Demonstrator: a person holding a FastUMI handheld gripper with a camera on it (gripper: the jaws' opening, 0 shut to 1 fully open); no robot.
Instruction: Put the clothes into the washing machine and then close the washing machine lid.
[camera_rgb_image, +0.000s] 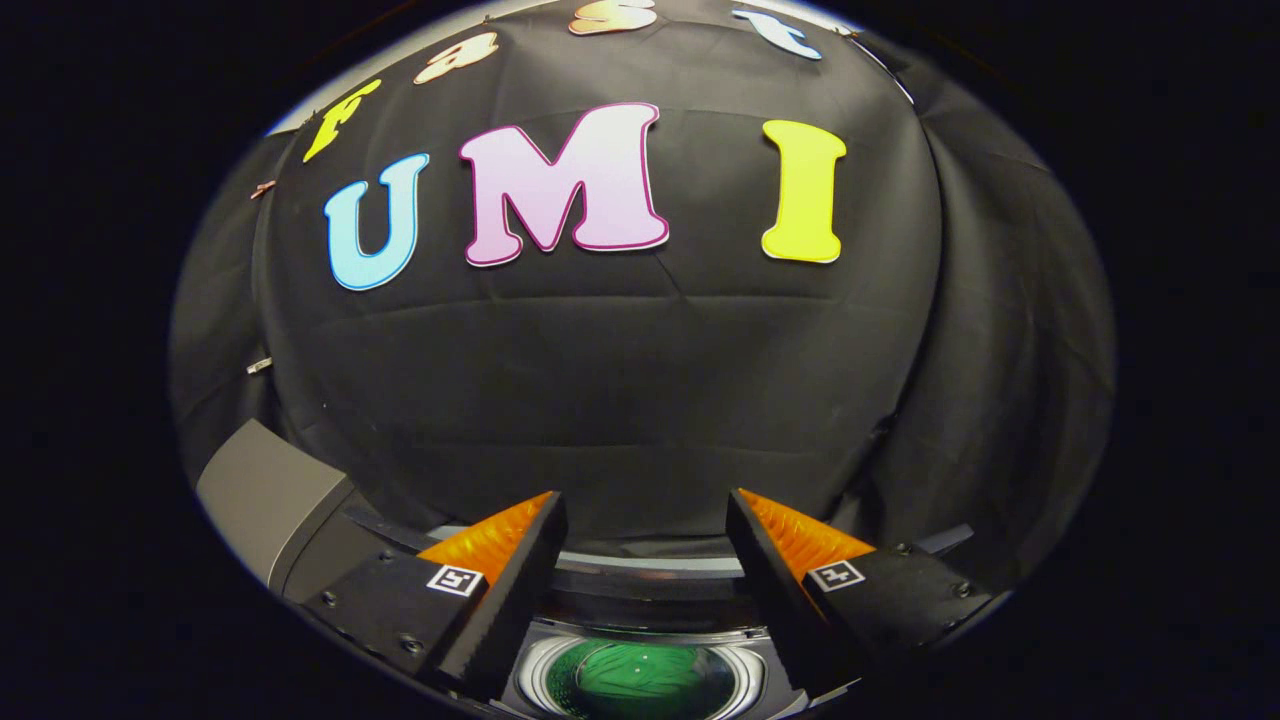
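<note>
My gripper (645, 510) hangs above the washing machine with its two fingers spread wide and nothing between them. Below and between the fingers lies the round drum opening (640, 678) with a pale metal rim, and something green (640, 685) lies inside it. The machine's dark top edge (650, 575) runs across just beyond the fingers. A grey panel (265, 495), probably the raised lid or a corner of the machine, stands to the left of the left finger.
The black cloth wall (640, 380) of the booth rises straight ahead, close behind the machine. Folds of the same cloth hang on the right side (1000, 380).
</note>
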